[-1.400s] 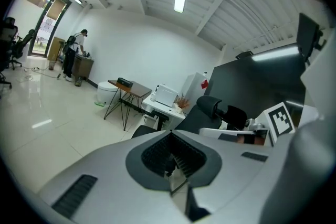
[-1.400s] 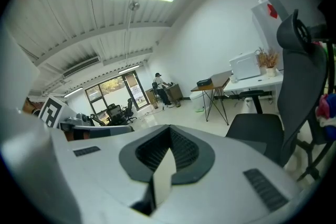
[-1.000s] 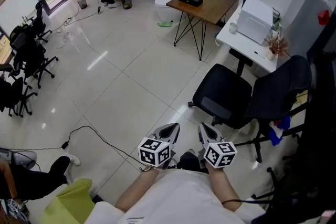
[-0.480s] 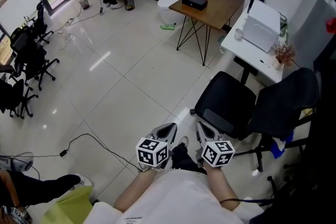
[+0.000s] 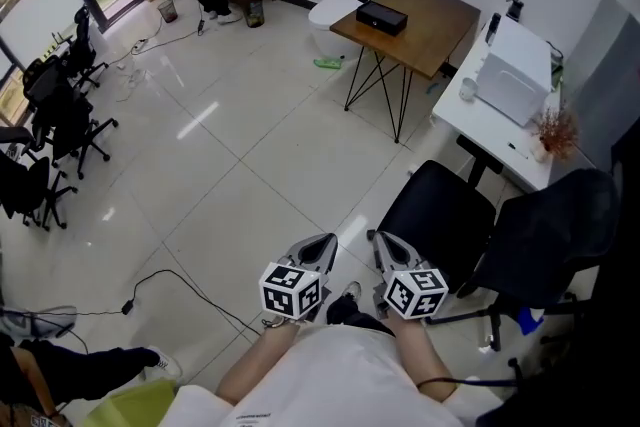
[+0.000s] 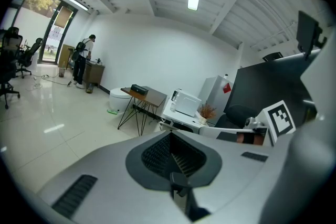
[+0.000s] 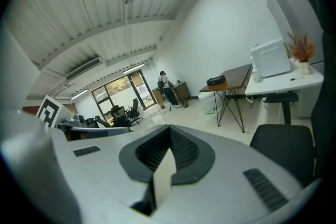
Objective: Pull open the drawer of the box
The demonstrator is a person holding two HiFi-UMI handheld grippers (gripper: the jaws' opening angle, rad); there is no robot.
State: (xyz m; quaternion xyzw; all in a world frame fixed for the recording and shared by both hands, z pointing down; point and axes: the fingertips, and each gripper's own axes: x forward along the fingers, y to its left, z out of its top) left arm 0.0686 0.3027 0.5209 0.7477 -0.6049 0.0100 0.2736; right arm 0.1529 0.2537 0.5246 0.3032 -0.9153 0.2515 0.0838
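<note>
Left tongs and right tongs, closed on nothing, lower centre; chair may block the way to upper-centre box.

Tiled office floor, black chair

The box was a small, flat, black oblong lying level on a brown wooden table in the upper middle of the head view, toward the tabletop's left corner. It stood far off, and whether its drawer was open or shut could not be told.
</note>
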